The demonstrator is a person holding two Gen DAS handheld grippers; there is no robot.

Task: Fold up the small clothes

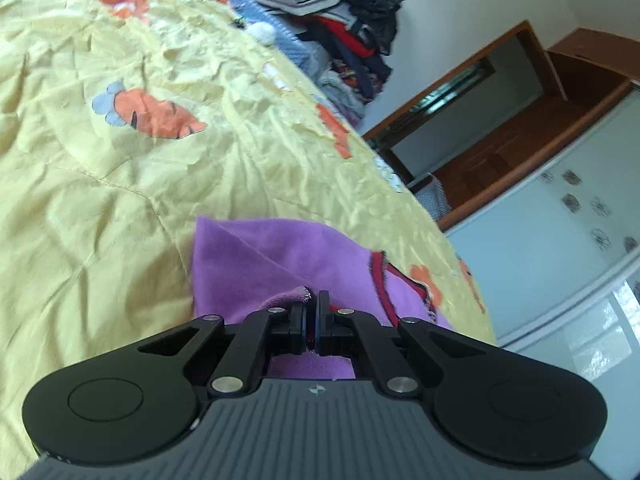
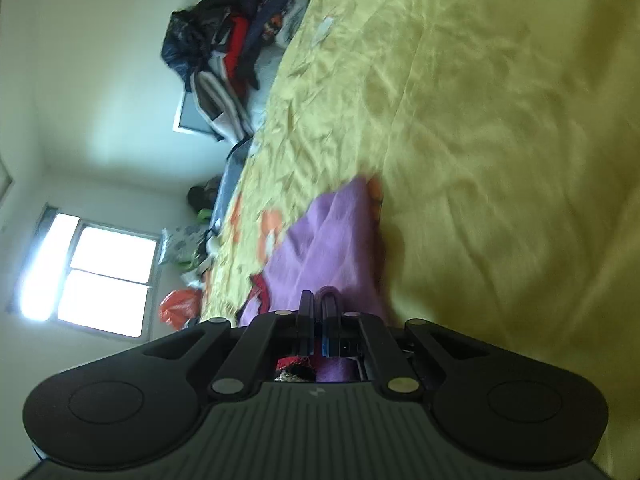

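Observation:
A small purple garment (image 1: 288, 264) with red and dark trim lies on the yellow bedspread (image 1: 120, 184). My left gripper (image 1: 313, 300) is shut on a bunched purple edge of it and lifts that edge off the bed. In the right wrist view the same purple garment (image 2: 332, 236) hangs forward from my right gripper (image 2: 318, 300), which is shut on another fold of it. Red trim shows under the right jaws. The bedspread (image 2: 500, 140) fills the right side of that view.
A pile of mixed clothes (image 1: 344, 36) sits at the far end of the bed and also shows in the right wrist view (image 2: 228, 52). A wooden cabinet (image 1: 520, 132) stands past the bed edge. A window (image 2: 100, 276) and an orange bag (image 2: 180, 308) are off the bed side.

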